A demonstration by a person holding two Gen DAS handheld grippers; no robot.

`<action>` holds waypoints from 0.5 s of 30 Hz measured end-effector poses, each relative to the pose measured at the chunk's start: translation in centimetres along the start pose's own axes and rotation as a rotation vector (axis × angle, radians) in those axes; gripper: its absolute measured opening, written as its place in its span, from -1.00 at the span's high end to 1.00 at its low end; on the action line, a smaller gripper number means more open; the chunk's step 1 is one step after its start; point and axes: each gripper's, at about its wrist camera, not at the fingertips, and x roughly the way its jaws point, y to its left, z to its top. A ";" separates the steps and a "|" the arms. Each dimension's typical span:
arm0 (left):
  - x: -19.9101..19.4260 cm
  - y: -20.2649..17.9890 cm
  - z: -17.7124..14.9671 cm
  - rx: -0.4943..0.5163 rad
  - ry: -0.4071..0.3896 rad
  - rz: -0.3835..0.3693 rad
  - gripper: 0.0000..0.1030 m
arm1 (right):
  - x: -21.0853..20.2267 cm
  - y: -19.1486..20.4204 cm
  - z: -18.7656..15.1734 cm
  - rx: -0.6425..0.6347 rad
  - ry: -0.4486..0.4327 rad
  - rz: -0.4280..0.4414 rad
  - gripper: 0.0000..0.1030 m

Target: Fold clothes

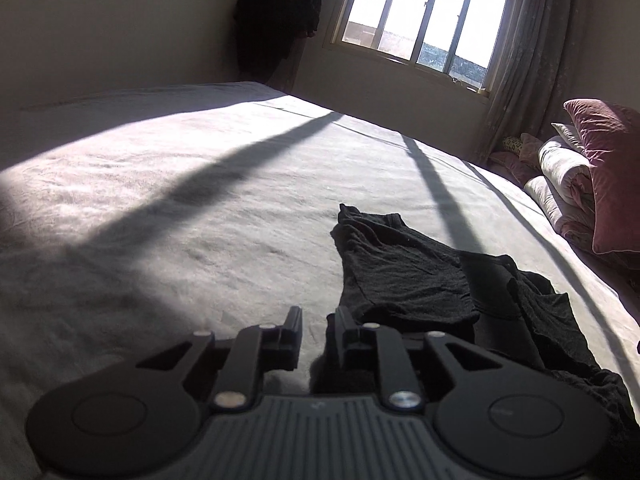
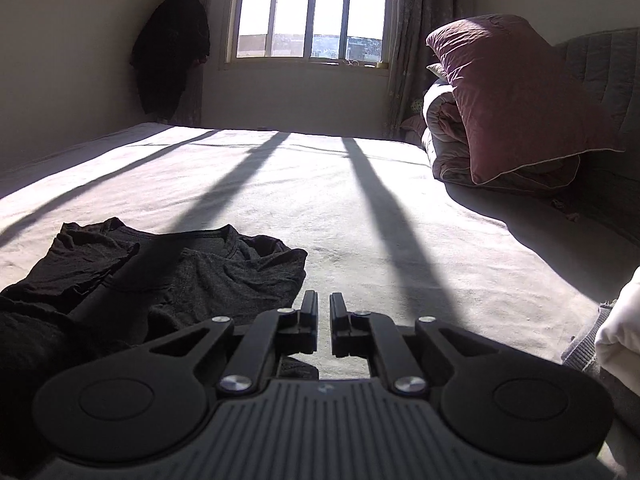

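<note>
on the bed [image 2: 280, 184] lies a crumpled black shirt [image 2: 180, 272]; left gripper [image 1: 318, 316] and right gripper [image 2: 324, 304] jaws stand slightly apart, gripping nothing.

Both wrist views low over bed [image 1: 200, 200], facing window [image 2: 312, 12]; share black shirt [image 1: 404, 272].

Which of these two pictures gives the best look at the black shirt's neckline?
The right wrist view: the black shirt lies with its collar facing the camera. The left wrist view shows the shirt crumpled from the side, its neckline mostly hidden.
</note>
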 end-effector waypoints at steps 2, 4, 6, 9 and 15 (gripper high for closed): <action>-0.6 -1.1 0.0 0.046 0.007 -0.046 0.39 | -0.6 0.1 0.0 0.000 0.060 0.038 0.57; -1.1 -2.1 -0.2 0.088 0.028 -0.100 0.36 | -1.5 0.3 -0.1 -0.009 0.105 0.074 0.18; -1.6 -3.4 -0.7 0.145 0.060 -0.170 0.36 | -2.5 0.3 -0.2 -0.019 0.130 0.092 0.14; -2.5 -5.3 -1.9 0.256 0.089 -0.269 0.36 | -3.3 0.4 -1.0 -0.003 0.199 0.107 0.14; -4.1 -7.1 -4.2 0.377 0.156 -0.492 0.41 | -3.2 -0.7 -3.1 0.093 0.278 0.139 0.14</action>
